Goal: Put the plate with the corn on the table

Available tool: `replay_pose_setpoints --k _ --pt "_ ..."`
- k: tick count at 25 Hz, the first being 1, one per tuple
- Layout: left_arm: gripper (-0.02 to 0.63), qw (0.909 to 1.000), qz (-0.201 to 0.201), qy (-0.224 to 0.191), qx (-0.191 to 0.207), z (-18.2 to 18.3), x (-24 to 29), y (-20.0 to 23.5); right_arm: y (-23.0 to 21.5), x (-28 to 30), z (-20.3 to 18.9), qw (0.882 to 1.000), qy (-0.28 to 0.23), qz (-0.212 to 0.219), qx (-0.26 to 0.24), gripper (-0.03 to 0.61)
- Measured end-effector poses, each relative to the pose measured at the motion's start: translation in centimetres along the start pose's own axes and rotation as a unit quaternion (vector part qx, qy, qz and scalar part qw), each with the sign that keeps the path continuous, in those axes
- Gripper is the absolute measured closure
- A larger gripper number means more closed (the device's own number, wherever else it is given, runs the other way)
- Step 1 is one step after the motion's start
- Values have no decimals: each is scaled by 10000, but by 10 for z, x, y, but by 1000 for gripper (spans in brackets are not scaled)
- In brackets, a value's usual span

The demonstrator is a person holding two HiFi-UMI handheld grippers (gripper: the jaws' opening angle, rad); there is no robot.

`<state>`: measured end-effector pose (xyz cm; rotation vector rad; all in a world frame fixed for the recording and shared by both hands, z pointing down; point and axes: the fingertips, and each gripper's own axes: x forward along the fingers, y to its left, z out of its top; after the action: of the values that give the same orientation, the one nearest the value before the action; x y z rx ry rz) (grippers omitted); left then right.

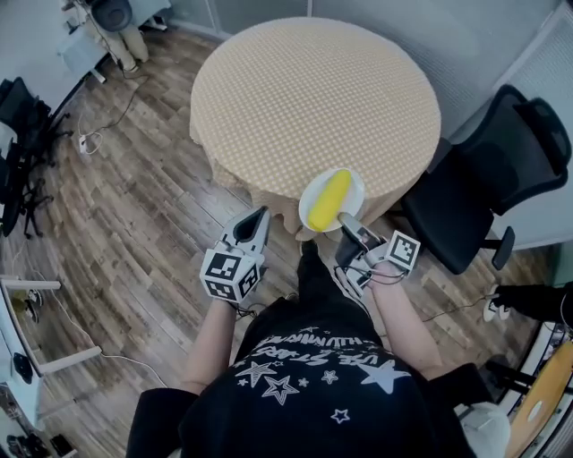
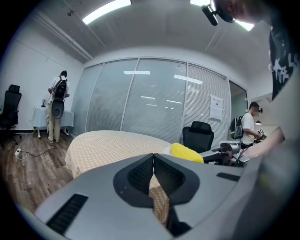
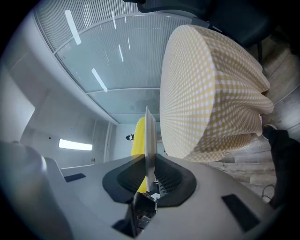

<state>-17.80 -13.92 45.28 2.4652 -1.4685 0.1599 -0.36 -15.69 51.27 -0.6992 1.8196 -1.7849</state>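
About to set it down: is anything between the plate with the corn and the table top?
Nothing visible. The right gripper holds the plate by its rim, corn on it, at the table edge; its top ahead is bare. The left gripper hangs shut off to the side.

Office meeting room. Glass partition walls (image 2: 154,103) fitted with blinds, ceiling strip lights (image 2: 107,10), a black swivel chair (image 1: 501,170) and a wood-effect floor (image 1: 116,241) with trailing cables (image 1: 115,114) surround a round desk (image 1: 313,89) draped in checked cloth.
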Motion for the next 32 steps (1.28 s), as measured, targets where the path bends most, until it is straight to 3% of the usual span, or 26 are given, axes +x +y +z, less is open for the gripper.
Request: replay_pose_setpoints --k 5,22,32 --pt "606 9999 155 15 -34 1 25 23 -9 33 28 9998 146 93 -10 520" --pt "606 9992 389 125 41 68 154 93 3 154 163 9993 349 113 51 520" --pt "606 9981 615 -57 11 60 143 101 -15 159 172 9987 427 259 -64 520"
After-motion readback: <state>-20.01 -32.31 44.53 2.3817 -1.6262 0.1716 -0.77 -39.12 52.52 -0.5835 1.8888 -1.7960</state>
